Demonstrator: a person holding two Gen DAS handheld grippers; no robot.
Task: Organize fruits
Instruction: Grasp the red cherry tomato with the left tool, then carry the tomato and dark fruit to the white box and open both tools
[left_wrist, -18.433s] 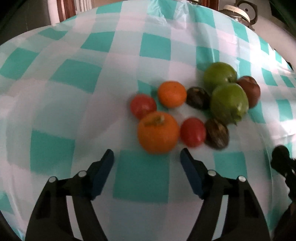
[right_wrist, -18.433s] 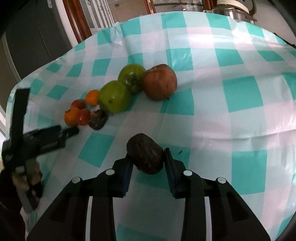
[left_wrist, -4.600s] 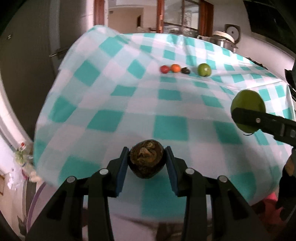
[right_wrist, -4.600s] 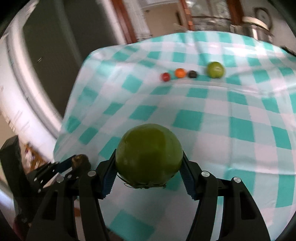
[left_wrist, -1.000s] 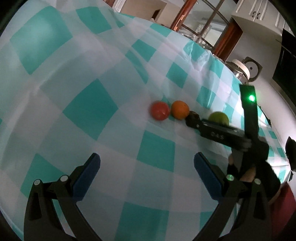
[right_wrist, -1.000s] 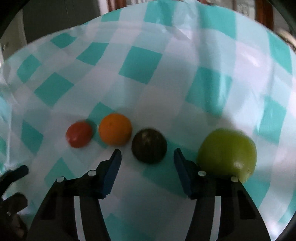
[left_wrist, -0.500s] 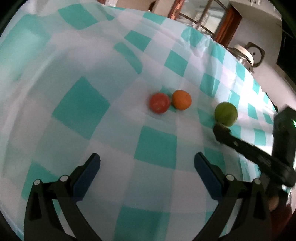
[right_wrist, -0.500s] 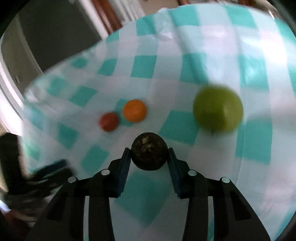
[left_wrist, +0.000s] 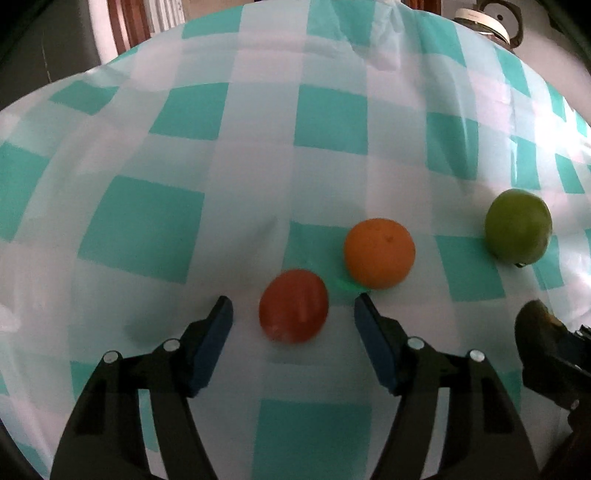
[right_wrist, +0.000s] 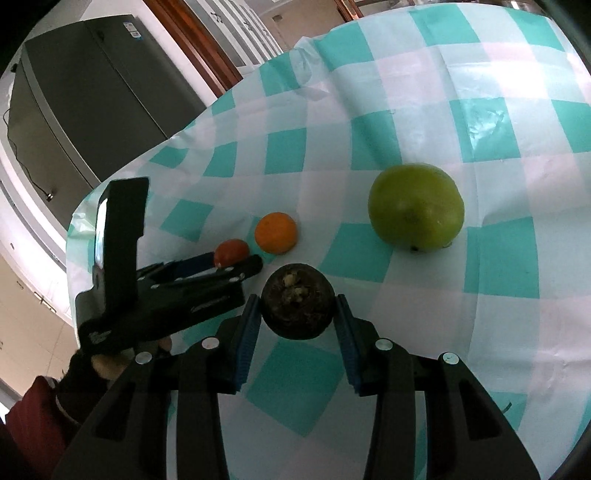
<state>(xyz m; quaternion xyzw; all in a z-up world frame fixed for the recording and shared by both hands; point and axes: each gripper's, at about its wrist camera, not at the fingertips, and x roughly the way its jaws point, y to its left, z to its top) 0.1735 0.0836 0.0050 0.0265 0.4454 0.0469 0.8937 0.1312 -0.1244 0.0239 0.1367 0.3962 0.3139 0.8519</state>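
A red tomato (left_wrist: 293, 305) lies on the checked tablecloth (left_wrist: 221, 155), with an orange (left_wrist: 379, 253) just behind it to the right and a green fruit (left_wrist: 518, 232) farther right. My left gripper (left_wrist: 293, 314) is open, its jaws on either side of the tomato without touching it. My right gripper (right_wrist: 298, 308) is shut on a dark brown round fruit (right_wrist: 298, 306) and holds it above the cloth. That fruit shows at the right edge of the left wrist view (left_wrist: 535, 332). The right wrist view also shows the tomato (right_wrist: 231, 252), the orange (right_wrist: 276, 233), the green fruit (right_wrist: 416, 206) and the left gripper (right_wrist: 236, 266).
The table edge drops off at the left toward a dark refrigerator (right_wrist: 85, 96) and wooden door frames (right_wrist: 199, 44). A metal pot (left_wrist: 484, 22) stands beyond the far right of the table.
My left gripper has moved forward and down, and its jaws have narrowed around the red tomato. My right gripper has drawn back a little with the dark fruit held.
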